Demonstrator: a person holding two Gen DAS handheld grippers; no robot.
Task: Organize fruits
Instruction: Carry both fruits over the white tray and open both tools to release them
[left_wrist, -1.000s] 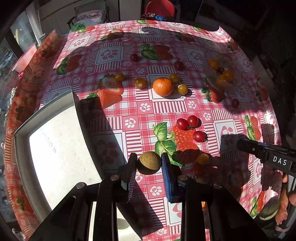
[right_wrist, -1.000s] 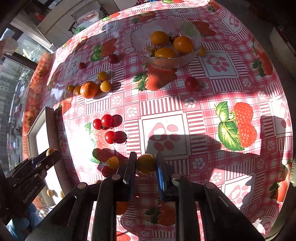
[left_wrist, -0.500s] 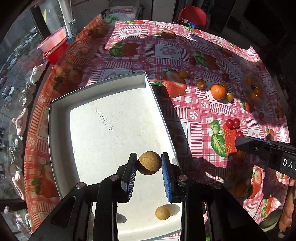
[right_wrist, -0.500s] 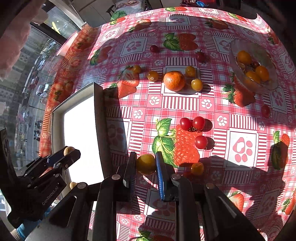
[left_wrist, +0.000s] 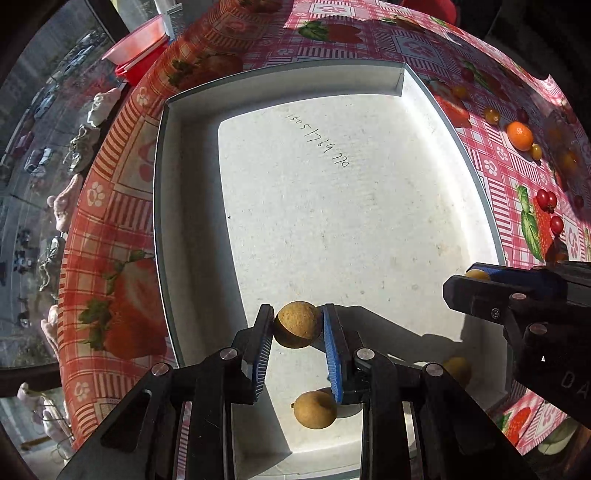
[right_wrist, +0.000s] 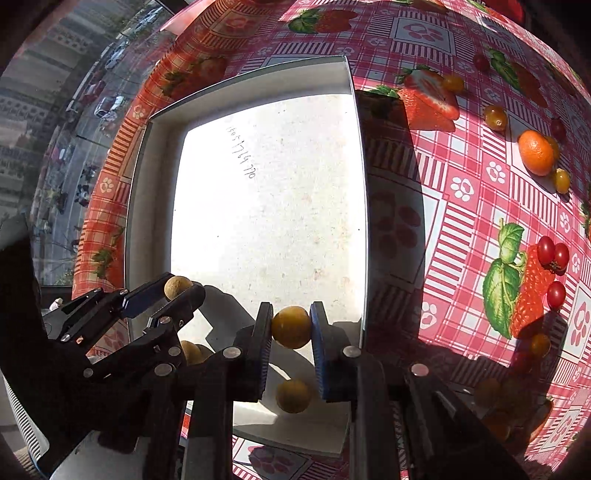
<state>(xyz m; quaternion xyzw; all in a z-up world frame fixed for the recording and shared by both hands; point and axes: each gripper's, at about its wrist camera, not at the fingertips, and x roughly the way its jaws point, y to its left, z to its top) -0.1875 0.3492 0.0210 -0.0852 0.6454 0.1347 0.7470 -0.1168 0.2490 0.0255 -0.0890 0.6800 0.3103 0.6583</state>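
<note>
A brown longan (left_wrist: 297, 324) is pinched by the left gripper (left_wrist: 297, 338) and a yellow tomato (right_wrist: 291, 327) by the right gripper (right_wrist: 291, 341), both above the white tray (left_wrist: 369, 221), so letting go is probably needed next.

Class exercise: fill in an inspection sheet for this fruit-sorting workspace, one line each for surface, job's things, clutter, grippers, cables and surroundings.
Surface: table under a red checked strawberry-print cloth, part sunlit, part shadowed.
Job's things: white tray with handwritten digits, loose tan fruits on its floor; orange, red cherry tomatoes and yellow cherry tomatoes out on the cloth.
Clutter: nothing seen.
Grippers: left gripper shut on a brown round fruit above the tray; right gripper shut on a yellow round fruit above the tray's near edge.
Cables: nothing seen.
Surroundings: red basin beyond the table; window onto a street with parked cars far below.
</note>
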